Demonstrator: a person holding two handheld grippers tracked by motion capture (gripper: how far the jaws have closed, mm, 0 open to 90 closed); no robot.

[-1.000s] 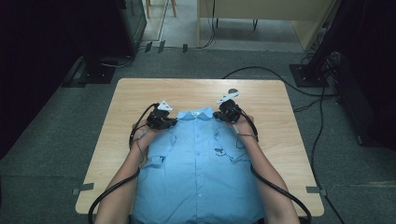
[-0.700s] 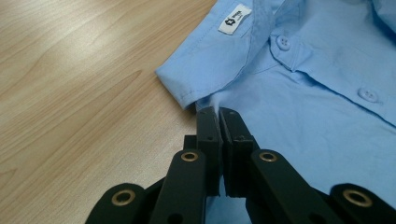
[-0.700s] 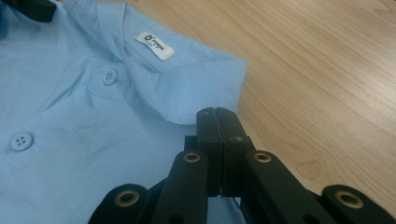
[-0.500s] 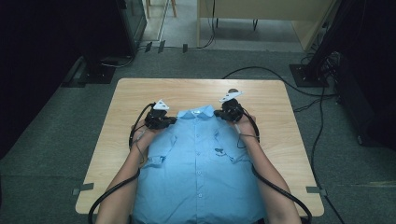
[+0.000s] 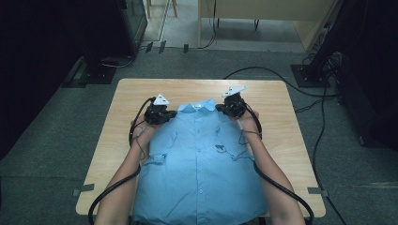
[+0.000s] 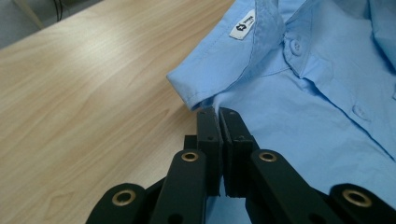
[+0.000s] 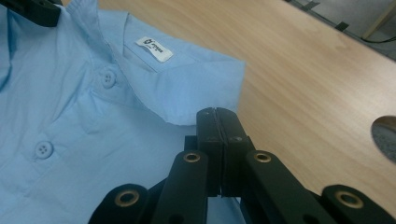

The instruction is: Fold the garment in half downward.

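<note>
A light blue button-up shirt (image 5: 202,159) lies face up on the wooden table (image 5: 117,136), collar (image 5: 197,107) at the far end. My left gripper (image 5: 165,115) is shut on the shirt's left shoulder beside the collar; in the left gripper view its jaws (image 6: 218,113) meet with a sliver of blue cloth (image 6: 303,107) between them. My right gripper (image 5: 224,108) is shut on the other shoulder, its jaws (image 7: 217,113) pressed together at the edge of the fabric (image 7: 93,130). A white label (image 7: 154,49) shows inside the collar. The shirt's hem hangs over the near table edge.
Bare wood lies beyond the collar and to both sides. Black cables (image 5: 281,187) trail from the grippers along the forearms. On the grey floor (image 5: 56,140) are more cables, a dark cabinet (image 5: 108,42) at the far left and equipment (image 5: 356,84) at the right.
Both grippers have risen a little, still shut at the shirt's shoulders, lifting the collar end with them. The rest of the shirt lies as before.
</note>
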